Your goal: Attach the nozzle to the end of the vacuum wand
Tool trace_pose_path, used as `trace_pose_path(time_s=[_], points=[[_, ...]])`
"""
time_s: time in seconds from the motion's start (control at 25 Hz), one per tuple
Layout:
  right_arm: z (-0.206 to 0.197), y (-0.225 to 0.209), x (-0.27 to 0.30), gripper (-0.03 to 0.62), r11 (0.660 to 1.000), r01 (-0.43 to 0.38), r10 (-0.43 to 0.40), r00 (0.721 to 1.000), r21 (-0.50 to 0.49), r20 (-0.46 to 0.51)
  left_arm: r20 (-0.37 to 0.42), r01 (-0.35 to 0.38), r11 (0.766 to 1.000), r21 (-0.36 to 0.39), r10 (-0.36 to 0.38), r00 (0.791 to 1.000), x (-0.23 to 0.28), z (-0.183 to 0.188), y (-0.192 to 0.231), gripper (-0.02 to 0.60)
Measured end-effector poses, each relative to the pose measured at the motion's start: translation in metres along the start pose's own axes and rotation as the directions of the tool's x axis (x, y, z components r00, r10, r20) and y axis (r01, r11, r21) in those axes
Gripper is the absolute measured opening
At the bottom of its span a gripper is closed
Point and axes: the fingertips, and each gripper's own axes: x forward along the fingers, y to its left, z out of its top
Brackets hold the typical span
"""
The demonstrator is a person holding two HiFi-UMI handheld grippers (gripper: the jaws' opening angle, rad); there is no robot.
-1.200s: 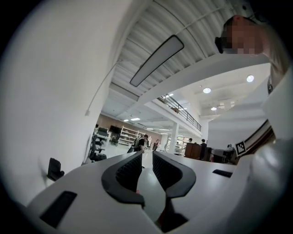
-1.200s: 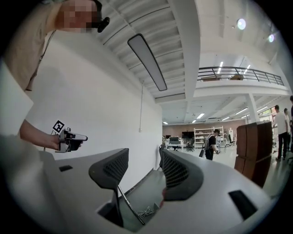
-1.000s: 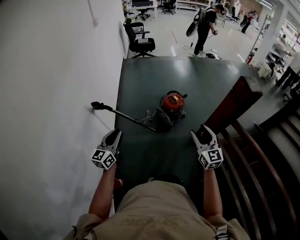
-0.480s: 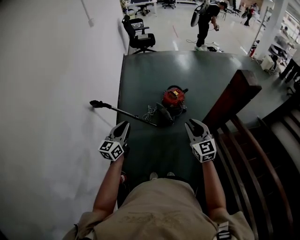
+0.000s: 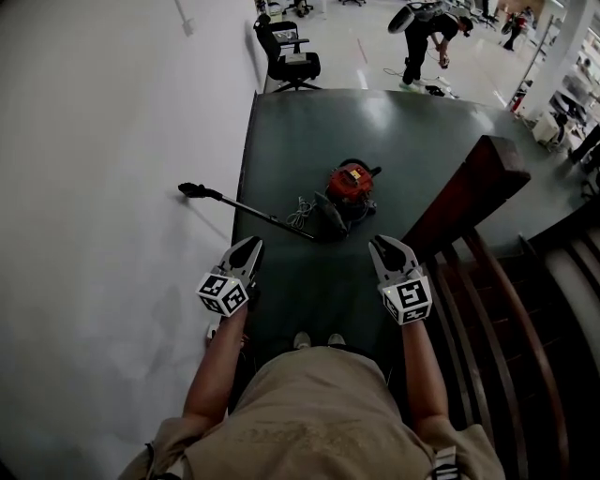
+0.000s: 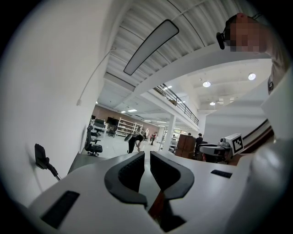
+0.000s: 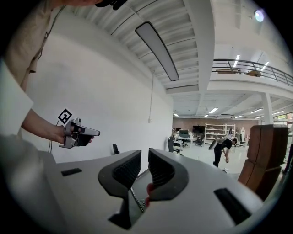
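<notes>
A red canister vacuum (image 5: 352, 183) sits on the dark green floor ahead of me. Its thin black wand (image 5: 253, 214) runs left from it, and the wand's black end (image 5: 192, 190) rests against the white wall. A dark nozzle-like piece (image 5: 328, 220) lies by the canister. My left gripper (image 5: 246, 253) is held level and shut, with nothing in it. My right gripper (image 5: 387, 251) has just been closing and is shut on nothing. In the left gripper view the wand's end (image 6: 42, 157) shows at the wall. In the right gripper view a bit of the red vacuum (image 7: 149, 189) shows below the jaws.
The white wall (image 5: 94, 234) runs along the left. A wooden stair post and rail (image 5: 469, 187) and steps (image 5: 544, 309) are at the right. Beyond the green floor stand an office chair (image 5: 292, 56) and a person bending over (image 5: 427, 28).
The right gripper's jaws went from wide open to shut. The left gripper moved inward, toward the right of the view. The vacuum lies where it was.
</notes>
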Motion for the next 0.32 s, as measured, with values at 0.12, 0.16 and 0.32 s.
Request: trace_pose_path(time_s=[0.12,0.16,0.32], points=[[-0.006,0.006,-0.001,0.054,0.999,-0.038,0.038,0.999,-0.016,-0.018,-0.015,-0.004,1.0,-0.005,0.004,1.0,0.001,-0.005,-0.006,0.048],[-0.006,0.007,-0.001,0.054,0.999,-0.049,0.048,0.999,-0.018,-0.019,-0.017,-0.01,1.0,-0.004,0.01,1.0,0.002,-0.005,-0.007,0.048],[-0.004,0.003,-0.001,0.054,0.997,-0.073,0.073,0.997,-0.009,-0.008,-0.016,-0.035,0.999,0.007,0.035,0.999,0.013,-0.003,-0.012,0.048]])
